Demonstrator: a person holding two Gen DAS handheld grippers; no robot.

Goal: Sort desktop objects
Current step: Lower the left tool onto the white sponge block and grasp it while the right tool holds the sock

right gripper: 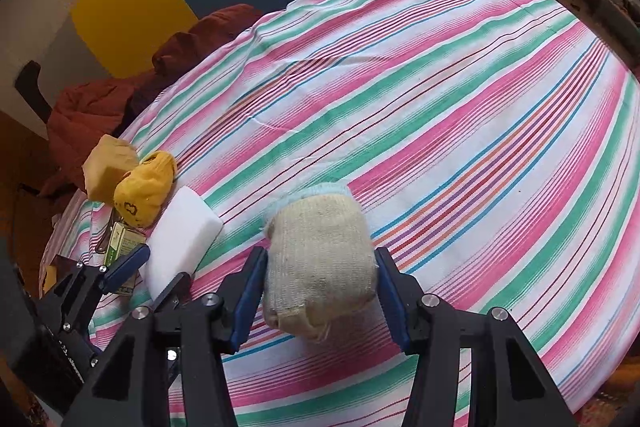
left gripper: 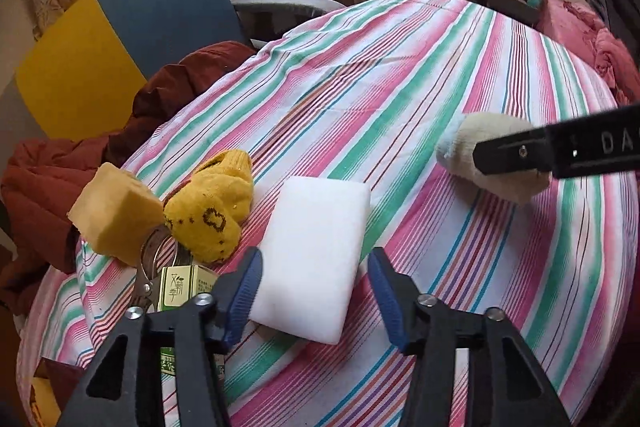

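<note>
My left gripper [left gripper: 316, 287] stands spread around a white sponge [left gripper: 310, 263] – right pad clear of it. My right gripper [right gripper: 318, 291] pinches a beige rolled sock [right gripper: 320, 267]. A green box [left gripper: 180, 287] sits half hidden behind my left finger.

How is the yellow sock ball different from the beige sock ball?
The yellow sock ball is bright yellow with dark marks; the beige sock ball is pale, with a light blue cuff. The yellow one lies free beside the white sponge, while the beige one sits between the right gripper pads. The beige one looks bulkier. Both are rolled-up socks on the striped cloth.
</note>
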